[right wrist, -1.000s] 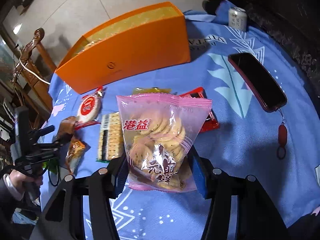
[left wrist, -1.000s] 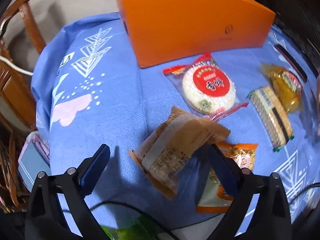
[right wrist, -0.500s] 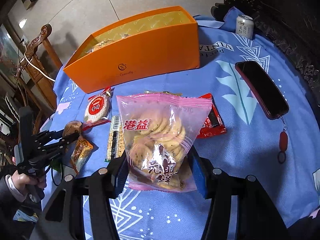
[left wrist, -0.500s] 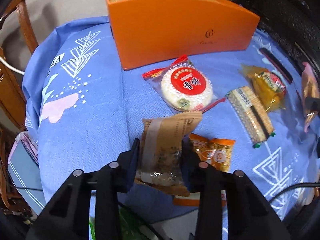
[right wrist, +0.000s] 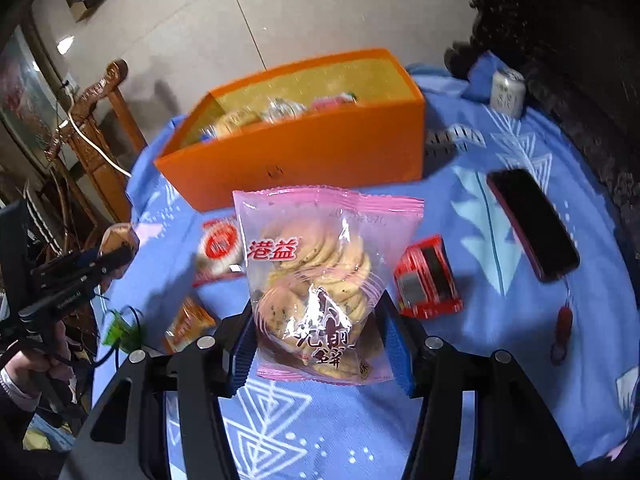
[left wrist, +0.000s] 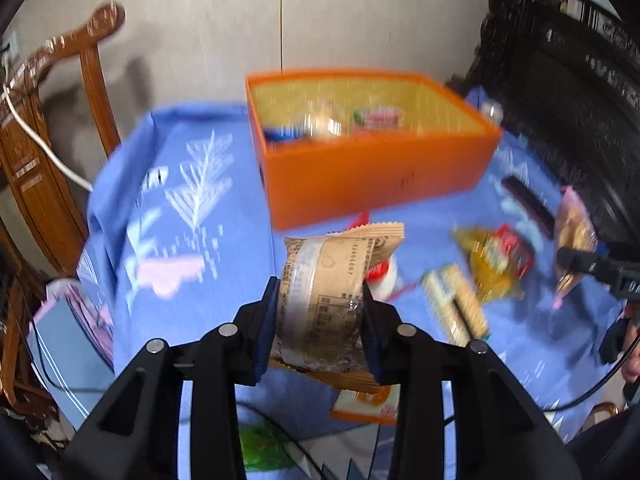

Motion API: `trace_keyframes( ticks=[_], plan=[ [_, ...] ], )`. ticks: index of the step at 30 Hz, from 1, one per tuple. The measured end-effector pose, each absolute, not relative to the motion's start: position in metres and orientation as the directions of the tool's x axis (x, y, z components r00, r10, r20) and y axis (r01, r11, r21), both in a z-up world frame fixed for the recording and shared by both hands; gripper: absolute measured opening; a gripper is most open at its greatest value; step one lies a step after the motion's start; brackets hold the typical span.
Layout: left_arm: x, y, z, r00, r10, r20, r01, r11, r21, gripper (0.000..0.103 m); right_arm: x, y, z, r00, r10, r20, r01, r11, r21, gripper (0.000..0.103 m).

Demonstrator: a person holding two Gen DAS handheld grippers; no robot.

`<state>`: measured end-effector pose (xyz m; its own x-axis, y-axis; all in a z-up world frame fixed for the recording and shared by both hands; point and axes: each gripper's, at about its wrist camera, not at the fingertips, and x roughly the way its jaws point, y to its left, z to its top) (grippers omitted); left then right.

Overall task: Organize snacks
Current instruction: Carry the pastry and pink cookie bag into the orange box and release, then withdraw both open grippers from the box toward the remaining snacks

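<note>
My left gripper (left wrist: 320, 312) is shut on a brown paper-wrapped snack (left wrist: 328, 292), held above the blue tablecloth (left wrist: 192, 240). In the right wrist view my right gripper (right wrist: 320, 332) is shut on a pink-edged clear bag of cookies (right wrist: 316, 272), also lifted off the table. An open orange box (left wrist: 372, 172) (right wrist: 304, 160) stands at the far side with several snacks inside. Loose on the cloth lie a round red-and-white rice cake (right wrist: 218, 246), a cracker pack (left wrist: 456, 304), a yellow snack bag (left wrist: 492, 260), a small orange packet (right wrist: 188, 322) and a red packet (right wrist: 428, 280).
A dark phone (right wrist: 532, 224) with a red charm lies at the right of the table. A white can (right wrist: 506, 94) stands far right. A wooden chair (left wrist: 52, 148) is at the left, dark carved furniture (left wrist: 568, 100) at the right. A person's hand (right wrist: 24, 364) holds the left gripper.
My left gripper closed on the brown-wrapped snack and lifted it well above the table. The right gripper rose a little with the cookie bag; the box's inside has come into view.
</note>
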<state>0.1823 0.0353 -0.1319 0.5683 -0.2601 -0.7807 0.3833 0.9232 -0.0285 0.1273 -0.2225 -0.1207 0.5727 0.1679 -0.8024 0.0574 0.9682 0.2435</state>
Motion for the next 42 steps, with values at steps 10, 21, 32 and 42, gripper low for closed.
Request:
trace_keyframes(
  ticks=[10, 21, 32, 42],
  plan=[
    [0.255, -0.005, -0.048, 0.638, -0.286, -0.715, 0.355, 0.933, -0.056, 0.036, 0.206, -0.228, -0.049, 0.69, 0.155, -0.707, 0.01, 0.975, 0.223, 0.057],
    [0.35, -0.055, -0.047, 0.644, -0.197, -0.74, 0.312, 0.95, 0.019, 0.036, 0.31, -0.24, -0.045, 0.694, 0.154, -0.704, 0.002, 0.977, 0.215, 0.057],
    [0.38, -0.05, -0.055, 0.675, -0.109, -0.729, 0.199, 0.979, 0.038, 0.099, 0.335, -0.24, -0.057, 0.695, 0.117, -0.71, 0.016, 0.984, 0.178, 0.093],
    [0.331, -0.017, -0.06, 0.649, -0.124, -0.751, 0.166, 0.986, -0.02, 0.099, 0.28, -0.248, -0.064, 0.674, 0.106, -0.731, 0.046, 0.982, 0.185, 0.093]
  ],
)
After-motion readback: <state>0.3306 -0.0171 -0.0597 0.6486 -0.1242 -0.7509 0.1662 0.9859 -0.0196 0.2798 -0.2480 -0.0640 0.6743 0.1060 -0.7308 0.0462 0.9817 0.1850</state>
